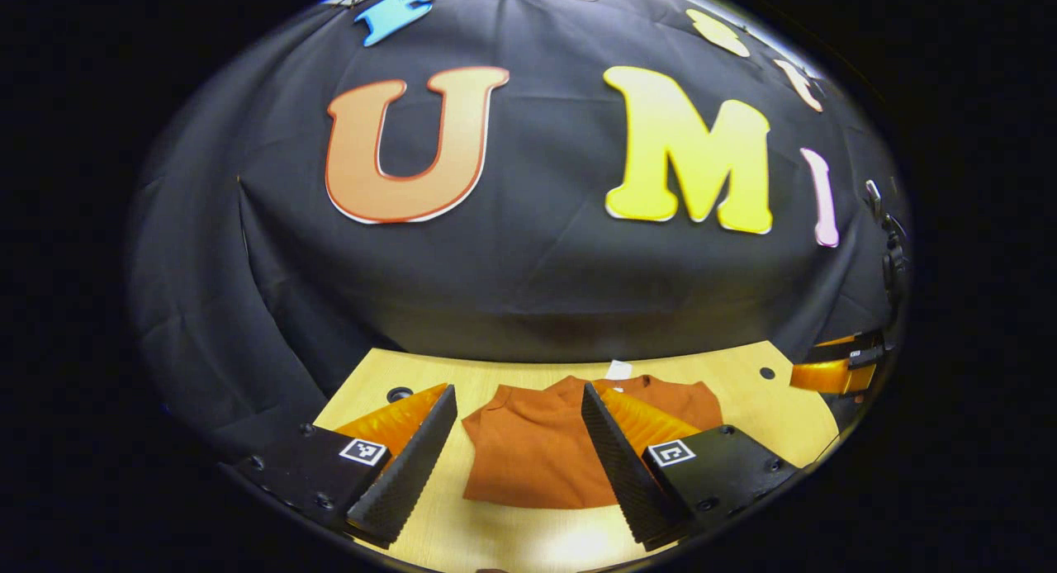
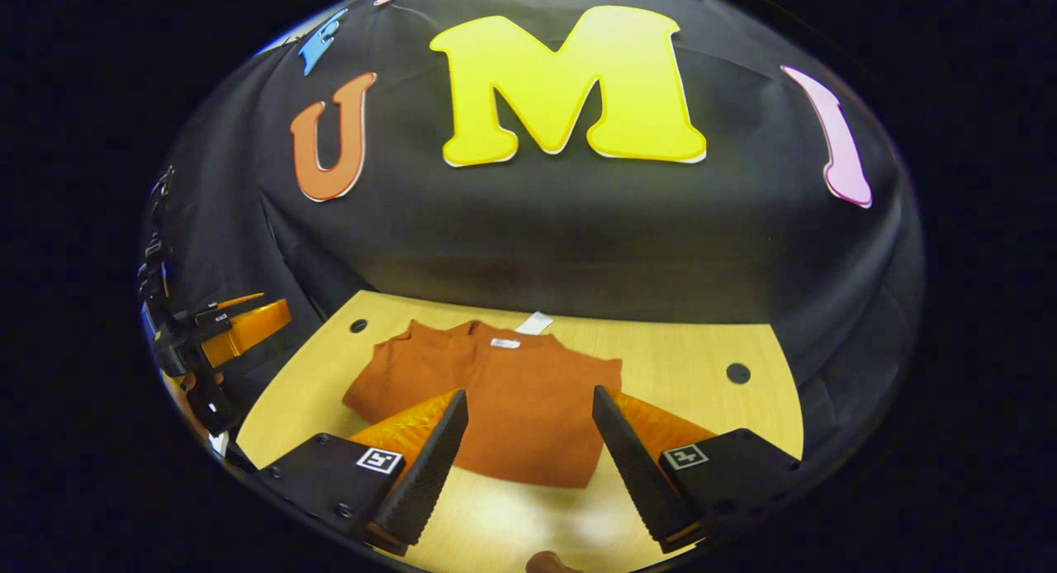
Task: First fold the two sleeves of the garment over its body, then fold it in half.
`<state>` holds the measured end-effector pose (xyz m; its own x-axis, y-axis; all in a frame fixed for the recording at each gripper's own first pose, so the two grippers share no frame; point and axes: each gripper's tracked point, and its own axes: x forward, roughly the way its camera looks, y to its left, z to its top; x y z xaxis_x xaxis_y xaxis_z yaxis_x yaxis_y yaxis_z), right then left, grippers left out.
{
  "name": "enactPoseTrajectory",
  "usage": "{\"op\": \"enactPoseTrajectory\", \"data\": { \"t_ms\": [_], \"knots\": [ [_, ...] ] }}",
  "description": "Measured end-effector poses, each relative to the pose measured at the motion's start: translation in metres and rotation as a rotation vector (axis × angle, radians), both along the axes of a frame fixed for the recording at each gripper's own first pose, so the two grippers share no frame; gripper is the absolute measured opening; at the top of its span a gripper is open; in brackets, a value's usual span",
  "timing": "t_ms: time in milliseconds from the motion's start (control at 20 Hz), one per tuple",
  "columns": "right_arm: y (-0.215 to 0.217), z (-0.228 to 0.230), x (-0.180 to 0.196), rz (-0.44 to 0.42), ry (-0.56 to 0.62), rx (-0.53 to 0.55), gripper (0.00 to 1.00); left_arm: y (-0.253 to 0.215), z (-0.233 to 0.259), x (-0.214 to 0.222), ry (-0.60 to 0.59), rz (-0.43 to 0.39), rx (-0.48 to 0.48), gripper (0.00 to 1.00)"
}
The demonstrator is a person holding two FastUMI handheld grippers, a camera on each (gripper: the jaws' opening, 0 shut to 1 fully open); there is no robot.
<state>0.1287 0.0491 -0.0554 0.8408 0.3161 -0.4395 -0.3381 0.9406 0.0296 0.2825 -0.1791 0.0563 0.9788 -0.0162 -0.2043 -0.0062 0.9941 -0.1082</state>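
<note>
Garment: a rust-orange garment is laid flat on the wooden table, collar and white label toward the booth's wall, hem toward the grippers. In the right gripper view the same garment is seen as a compact shape with no sleeve spread out to either side.

Stage, as judged: the sleeves appear to be folded in over the body already; the fold in half is taken to be what is left.

Left gripper: its fingers are spread wide, nothing is held, and it is poised above the table short of the hem.

Right gripper: likewise spread apart and empty, held above the near edge of the cloth.

Deciding relation: the garment's long axis runs from hem to collar, straight away from both grippers, and the hem is the nearer end. The left hem corner is nearer the left gripper, the right corner nearer the right.

Next move, as judged: the hem corners would be pinched and carried toward the collar.
</note>
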Motion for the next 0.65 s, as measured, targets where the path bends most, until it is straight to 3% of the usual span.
{"op": "enactPoseTrajectory", "data": {
  "t_ms": [100, 200, 400, 650],
  "knots": [
    [-0.008, -0.007, -0.035, -0.023, -0.012, 0.0, 0.94, -0.023, -0.009, -0.023, 0.022, -0.014, -0.033, 0.99],
    [-0.01, -0.022, -0.069, 0.006, -0.005, -0.027, 0.98, -0.035, -0.017, -0.055, 0.033, -0.027, -0.046, 0.99],
    [-0.023, -0.053, -0.125, 0.063, -0.021, -0.179, 0.98, -0.049, -0.038, -0.09, 0.044, -0.043, -0.009, 0.99],
    [-0.039, -0.023, -0.144, -0.05, -0.213, -0.215, 0.96, -0.052, -0.051, -0.125, 0.065, -0.027, -0.058, 0.99]
  ]
}}
